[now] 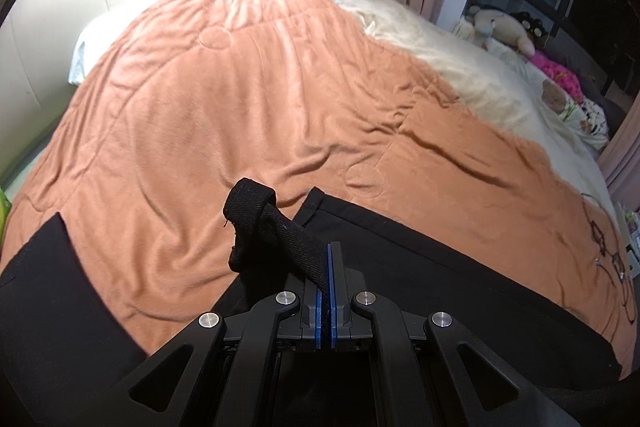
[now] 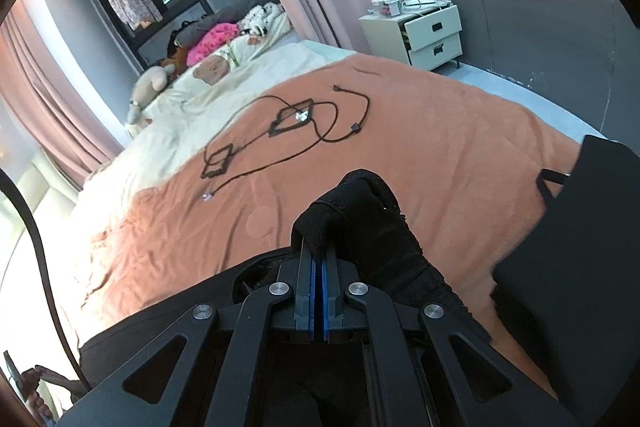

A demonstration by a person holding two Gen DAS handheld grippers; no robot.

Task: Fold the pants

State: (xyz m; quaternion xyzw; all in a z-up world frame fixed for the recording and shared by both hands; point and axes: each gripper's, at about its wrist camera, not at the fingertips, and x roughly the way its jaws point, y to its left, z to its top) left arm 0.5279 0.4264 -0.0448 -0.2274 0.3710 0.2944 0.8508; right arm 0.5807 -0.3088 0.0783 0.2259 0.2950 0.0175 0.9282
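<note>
We hold the soft black cloth pants (image 1: 420, 267) over the orange fuzzy blanket (image 1: 240, 107) on the bed. Our left gripper (image 1: 329, 247) jaws pinch a strap; our right gripper (image 2: 319, 259) jaws pinch a bunched edge. The thin strap could slip out if we pull hard.

No writing, label, brand, number or sign can be read in either view.
</note>
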